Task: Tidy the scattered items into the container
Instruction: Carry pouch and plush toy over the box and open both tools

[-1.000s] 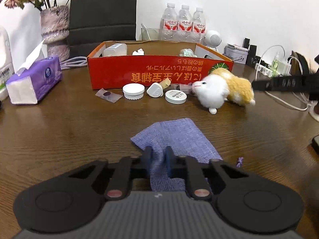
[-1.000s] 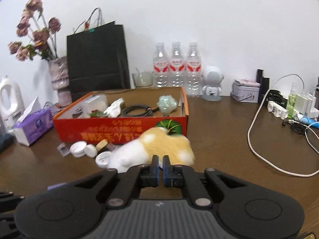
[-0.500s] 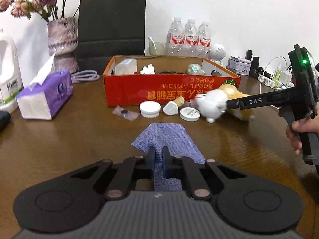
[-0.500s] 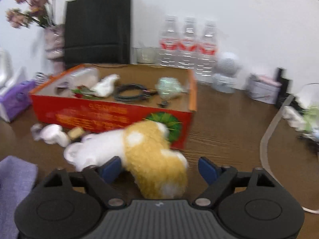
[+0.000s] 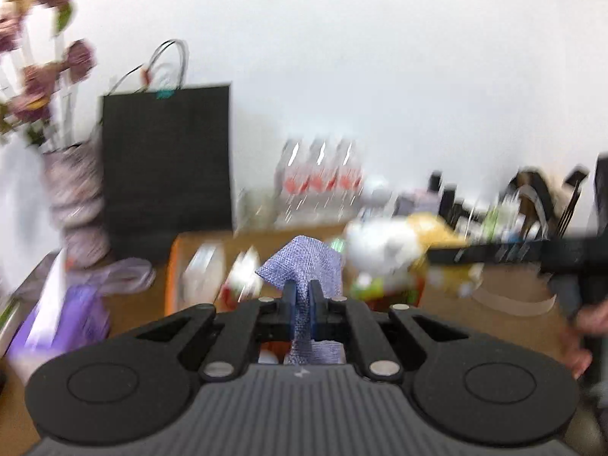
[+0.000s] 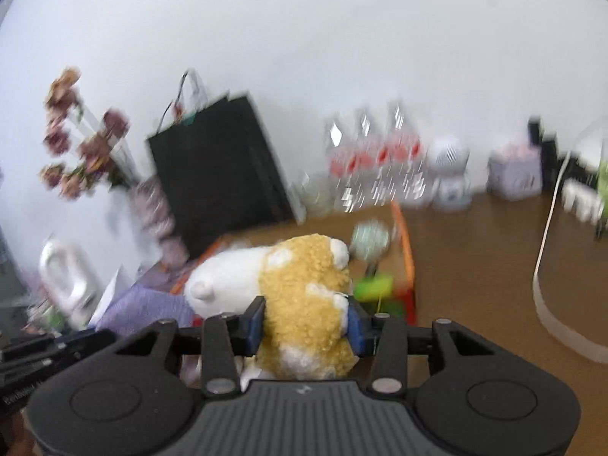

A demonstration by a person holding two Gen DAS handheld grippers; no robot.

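While the left gripper (image 5: 301, 294) pinches the cloth (image 5: 302, 262) and the right gripper (image 6: 306, 321), just closing, clamps the plush (image 6: 296, 288), both hang before the box (image 6: 404, 243) at 12 o'clock, undelivered.

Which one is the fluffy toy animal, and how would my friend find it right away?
Look at the red cardboard box on the brown table, in front of the black paper bag. Just above its near side, the right hand-held gripper squeezes the plush toy between its blue pads. It is the only furry thing, yellow and white; the purple cloth beside it is flat and woven.
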